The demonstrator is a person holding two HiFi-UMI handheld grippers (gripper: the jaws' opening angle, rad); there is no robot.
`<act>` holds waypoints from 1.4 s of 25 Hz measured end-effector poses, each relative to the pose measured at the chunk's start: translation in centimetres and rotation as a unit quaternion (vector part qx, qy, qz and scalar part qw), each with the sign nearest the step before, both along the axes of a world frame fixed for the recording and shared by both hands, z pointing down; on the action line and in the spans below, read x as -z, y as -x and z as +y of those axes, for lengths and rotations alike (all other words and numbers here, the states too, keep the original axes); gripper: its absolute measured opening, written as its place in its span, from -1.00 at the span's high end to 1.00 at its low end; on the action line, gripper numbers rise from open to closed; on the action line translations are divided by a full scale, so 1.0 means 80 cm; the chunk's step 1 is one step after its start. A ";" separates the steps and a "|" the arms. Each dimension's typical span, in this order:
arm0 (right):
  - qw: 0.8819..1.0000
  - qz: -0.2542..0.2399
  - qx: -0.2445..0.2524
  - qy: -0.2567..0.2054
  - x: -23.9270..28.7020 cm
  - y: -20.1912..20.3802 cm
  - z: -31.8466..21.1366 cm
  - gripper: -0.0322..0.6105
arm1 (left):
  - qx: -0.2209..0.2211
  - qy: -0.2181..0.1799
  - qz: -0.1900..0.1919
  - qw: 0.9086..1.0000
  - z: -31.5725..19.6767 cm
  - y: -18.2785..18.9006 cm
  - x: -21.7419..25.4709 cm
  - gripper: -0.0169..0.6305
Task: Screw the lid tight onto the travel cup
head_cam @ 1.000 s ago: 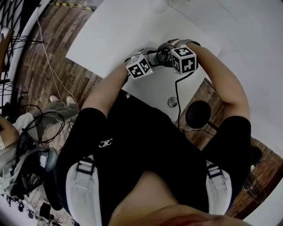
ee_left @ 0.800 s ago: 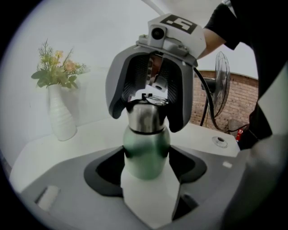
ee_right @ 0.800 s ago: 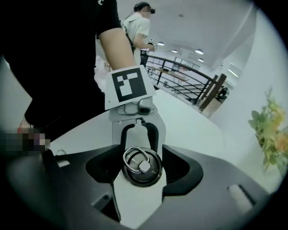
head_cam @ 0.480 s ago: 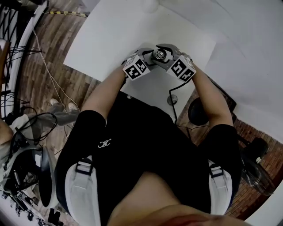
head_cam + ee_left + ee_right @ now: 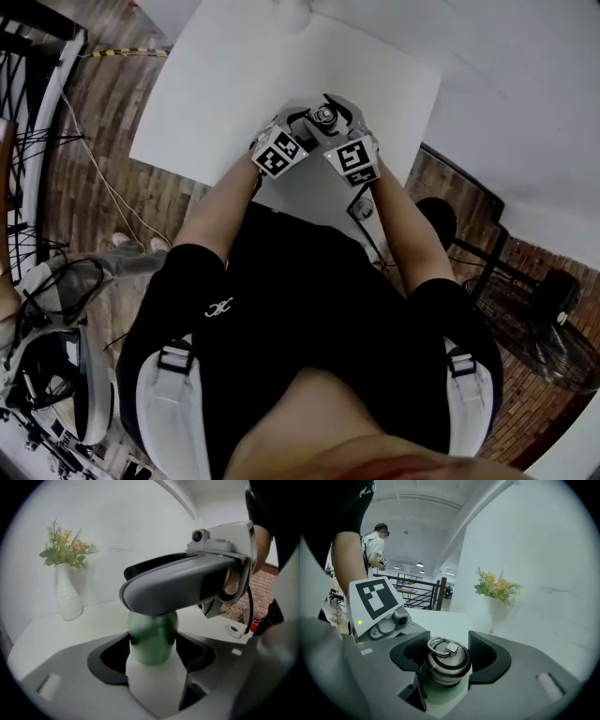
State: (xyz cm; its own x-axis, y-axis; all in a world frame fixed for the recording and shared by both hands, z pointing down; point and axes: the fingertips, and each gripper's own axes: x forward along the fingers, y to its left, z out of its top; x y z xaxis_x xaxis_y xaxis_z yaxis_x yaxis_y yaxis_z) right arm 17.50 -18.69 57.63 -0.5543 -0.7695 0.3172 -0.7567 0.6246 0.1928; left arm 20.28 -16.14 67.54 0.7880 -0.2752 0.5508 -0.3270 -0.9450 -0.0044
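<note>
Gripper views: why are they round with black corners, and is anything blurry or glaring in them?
Left gripper view: a wide lens rounds the picture and darkens its corners; the cup, so close, looks soft. Right gripper view: same rounding; the lid is sharp, with bright glints on its metal. Head view: dim overall, the floor planks bowed.

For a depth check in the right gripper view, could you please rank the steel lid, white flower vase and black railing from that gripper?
1. Steel ringed lid: between its jaws.
2. White flower vase: farther, right.
3. Black railing: farthest, background left.
</note>
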 end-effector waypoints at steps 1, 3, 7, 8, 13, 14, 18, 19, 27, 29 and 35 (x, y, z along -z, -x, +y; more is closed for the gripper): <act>1.000 0.002 -0.005 -0.001 0.009 0.016 -0.008 0.09 | -0.001 0.001 0.004 1.000 -0.007 0.015 0.010 -0.17; 1.000 0.007 -0.008 -0.004 0.014 0.030 -0.006 0.09 | -0.003 -0.001 0.009 1.000 -0.006 0.028 0.016 -0.17; 1.000 -0.001 -0.013 -0.001 0.008 0.026 0.008 0.08 | 0.018 0.019 0.017 1.000 0.011 0.028 0.012 -0.17; 1.000 -0.007 -0.017 0.009 0.011 0.027 -0.001 0.08 | 0.027 0.030 0.020 0.999 0.004 0.031 0.015 -0.17; 0.996 -0.057 -0.057 0.021 0.042 0.022 -0.023 0.07 | 0.046 0.043 0.038 0.997 -0.015 0.063 0.042 -0.17; 0.995 -0.074 -0.071 0.014 0.052 0.018 -0.020 0.07 | 0.055 0.044 0.046 0.996 -0.014 0.072 0.049 -0.17; 0.973 -0.159 -0.166 -0.016 0.095 -0.016 -0.015 0.07 | 0.095 0.042 0.095 0.990 -0.020 0.114 0.091 -0.13; 0.964 -0.181 -0.192 -0.020 0.104 -0.026 -0.016 0.07 | 0.105 0.036 0.108 0.988 -0.025 0.124 0.105 -0.08; 0.903 -0.217 -0.349 -0.123 0.198 -0.084 -0.013 0.76 | 0.231 -0.079 0.191 0.951 -0.112 0.206 0.256 0.62; 0.892 -0.221 -0.365 -0.148 0.227 -0.088 -0.015 0.89 | 0.253 -0.120 0.185 0.942 -0.133 0.222 0.297 0.75; 0.889 -0.191 -0.374 -0.182 0.282 -0.084 -0.008 0.89 | 0.282 -0.181 0.193 0.922 -0.142 0.242 0.376 0.78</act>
